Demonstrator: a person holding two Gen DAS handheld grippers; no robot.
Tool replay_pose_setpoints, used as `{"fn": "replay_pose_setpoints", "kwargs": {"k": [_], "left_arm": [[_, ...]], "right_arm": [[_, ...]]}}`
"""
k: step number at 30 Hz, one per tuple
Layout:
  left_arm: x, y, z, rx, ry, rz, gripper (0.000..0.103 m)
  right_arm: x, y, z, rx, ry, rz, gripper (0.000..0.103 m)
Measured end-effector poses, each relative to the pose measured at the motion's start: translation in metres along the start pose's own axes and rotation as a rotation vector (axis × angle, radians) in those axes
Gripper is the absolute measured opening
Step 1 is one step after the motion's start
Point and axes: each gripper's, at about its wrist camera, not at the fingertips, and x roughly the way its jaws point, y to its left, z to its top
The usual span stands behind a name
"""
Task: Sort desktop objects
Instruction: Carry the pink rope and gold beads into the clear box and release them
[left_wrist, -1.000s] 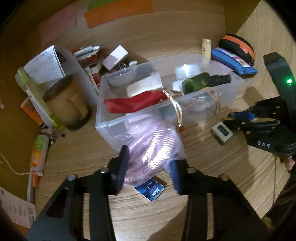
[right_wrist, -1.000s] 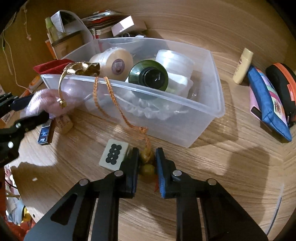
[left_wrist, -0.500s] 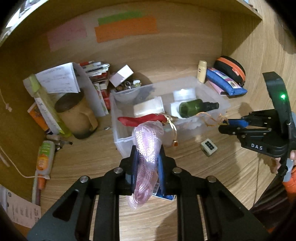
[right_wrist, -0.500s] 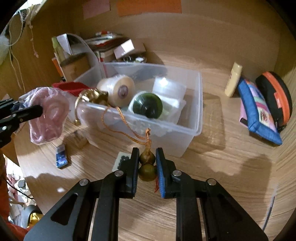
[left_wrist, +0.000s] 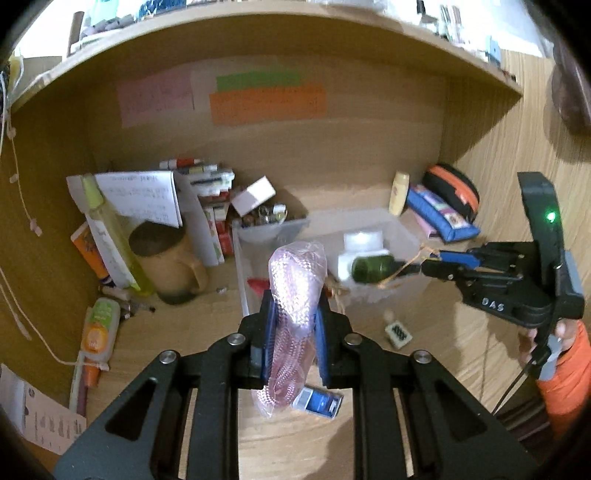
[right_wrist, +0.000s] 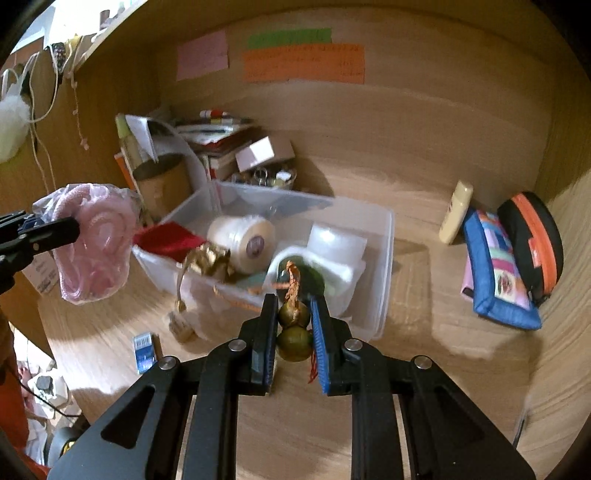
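Observation:
My left gripper (left_wrist: 293, 328) is shut on a clear bag of pink cord (left_wrist: 295, 295) and holds it in the air in front of the clear plastic bin (left_wrist: 402, 229); the bag also shows in the right wrist view (right_wrist: 94, 243). My right gripper (right_wrist: 293, 325) is shut on a gourd-shaped bead charm (right_wrist: 293, 332) with an orange braided cord (right_wrist: 291, 284) that trails into the bin (right_wrist: 384, 266). The bin holds a green bottle (left_wrist: 371, 267), a thread spool (right_wrist: 243, 240), a red cloth (right_wrist: 170, 240) and a gold ornament (right_wrist: 207, 262).
On the desk lie a mahjong-style tile (left_wrist: 398, 334), a blue card pack (left_wrist: 319, 400) and a small tag (right_wrist: 181, 326). A brown mug (left_wrist: 166, 258), papers and books stand at the back left. A blue pouch (right_wrist: 496, 273), an orange-black case (right_wrist: 532, 236) and a cream tube (right_wrist: 456, 212) lie right.
Both grippers have risen and pulled back from the desk. The pink cord bag is lifted higher, and the bead charm is raised above the bin's front edge.

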Motion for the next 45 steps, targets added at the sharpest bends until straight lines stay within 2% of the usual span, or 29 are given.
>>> {"fn": "replay_pose_setpoints", "kwargs": {"k": [7,14,19,25,33,35,37,45], "left_arm": [[0.012,0.003,0.027,-0.011,-0.03,-0.01,0.018],[0.042,0.006,0.049,-0.015,-0.025,-0.013,0.019],[0.076,0.007,0.054,-0.024,0.026,-0.029,0.018],[0.114,0.002,0.051,-0.011,0.088,-0.003,0.018],[0.137,-0.012,0.053,0.039,0.116,0.005,0.019],[0.142,-0.018,0.052,0.056,0.129,0.003,0.02],[0.146,-0.023,0.05,0.071,0.135,0.003,0.021],[0.16,-0.032,0.046,0.079,0.178,-0.032,0.028]], "right_arm": [[0.014,-0.008,0.02,0.007,-0.007,-0.013,0.016],[0.053,-0.02,0.026,0.03,0.062,-0.019,0.016],[0.067,-0.028,0.026,0.048,0.081,-0.027,0.016],[0.077,-0.027,0.029,0.031,0.103,-0.049,0.016],[0.061,-0.025,0.027,0.037,0.081,-0.056,0.019],[0.05,-0.022,0.027,0.039,0.059,-0.051,0.028],[0.04,-0.02,0.026,0.033,0.039,-0.048,0.033],[0.013,-0.005,0.006,0.002,0.035,-0.032,0.034]]}}
